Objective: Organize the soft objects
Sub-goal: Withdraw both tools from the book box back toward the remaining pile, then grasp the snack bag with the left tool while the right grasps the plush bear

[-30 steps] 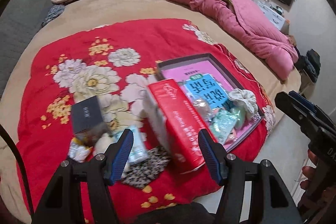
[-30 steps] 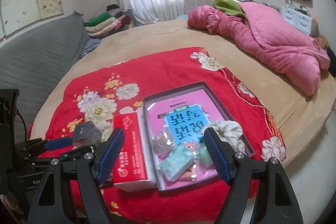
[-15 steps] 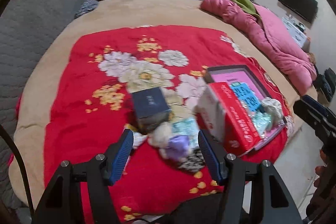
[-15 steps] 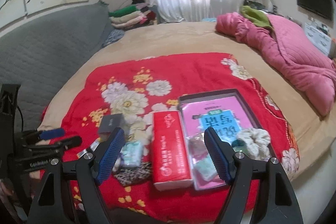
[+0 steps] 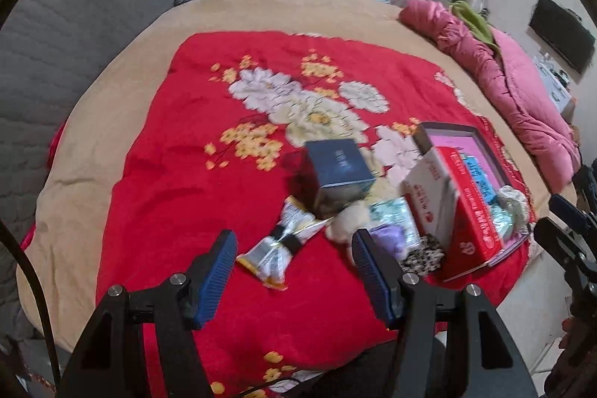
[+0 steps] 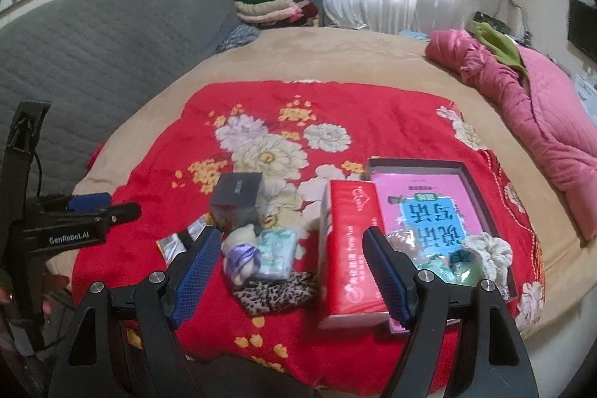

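A pile of soft things lies on the red flowered blanket: a purple scrunchie, a cream plush ball, a teal tissue pack and a leopard-print cloth. A white scrunchie rests in the grey tray on a pink book. My left gripper hovers open over a snack packet, nothing between its fingers. My right gripper is open above the pile, apart from it. Each gripper shows in the other's view, the left gripper and the right gripper.
A dark blue box stands behind the pile. A red tissue box lies against the tray's left side. A pink quilt lies at the bed's right, folded clothes at the back, a grey padded headboard on the left.
Both grippers have slid left along the bed's front edge and rolled slightly. The pile and tray have shifted rightward in both views. The jaws stand as wide as before.
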Demonstrator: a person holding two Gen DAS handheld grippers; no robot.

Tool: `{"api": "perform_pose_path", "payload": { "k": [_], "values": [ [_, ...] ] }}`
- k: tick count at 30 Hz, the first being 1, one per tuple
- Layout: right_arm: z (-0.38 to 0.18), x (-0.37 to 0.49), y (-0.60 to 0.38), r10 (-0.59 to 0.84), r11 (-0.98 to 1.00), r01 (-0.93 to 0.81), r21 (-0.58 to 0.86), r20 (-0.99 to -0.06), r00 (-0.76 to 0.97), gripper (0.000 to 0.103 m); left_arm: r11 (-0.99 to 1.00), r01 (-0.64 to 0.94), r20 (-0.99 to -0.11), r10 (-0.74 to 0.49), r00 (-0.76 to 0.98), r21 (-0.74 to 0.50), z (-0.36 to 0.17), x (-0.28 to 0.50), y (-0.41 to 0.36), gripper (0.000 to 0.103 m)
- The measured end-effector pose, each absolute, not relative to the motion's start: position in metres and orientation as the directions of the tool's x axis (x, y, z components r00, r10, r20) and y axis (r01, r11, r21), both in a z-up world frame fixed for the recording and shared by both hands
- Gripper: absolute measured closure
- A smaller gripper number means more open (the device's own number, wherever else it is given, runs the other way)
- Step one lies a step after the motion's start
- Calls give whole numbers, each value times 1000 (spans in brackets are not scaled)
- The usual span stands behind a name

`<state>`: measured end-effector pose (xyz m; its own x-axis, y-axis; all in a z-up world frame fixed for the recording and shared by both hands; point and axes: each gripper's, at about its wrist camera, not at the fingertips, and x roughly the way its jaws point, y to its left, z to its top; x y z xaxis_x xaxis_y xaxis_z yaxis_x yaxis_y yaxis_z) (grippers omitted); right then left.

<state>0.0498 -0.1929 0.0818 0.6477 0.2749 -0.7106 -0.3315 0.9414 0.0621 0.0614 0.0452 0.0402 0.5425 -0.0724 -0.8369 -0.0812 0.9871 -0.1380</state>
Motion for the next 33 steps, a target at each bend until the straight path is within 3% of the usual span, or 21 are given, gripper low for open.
{"api": "perform_pose_path", "payload": {
  "k": [33],
  "values": [
    [-51,57,-131,182,870,-490,-57,-887,425,24,983,-92,-925,-117,363,-160,-56,72,50,39]
  ]
}}
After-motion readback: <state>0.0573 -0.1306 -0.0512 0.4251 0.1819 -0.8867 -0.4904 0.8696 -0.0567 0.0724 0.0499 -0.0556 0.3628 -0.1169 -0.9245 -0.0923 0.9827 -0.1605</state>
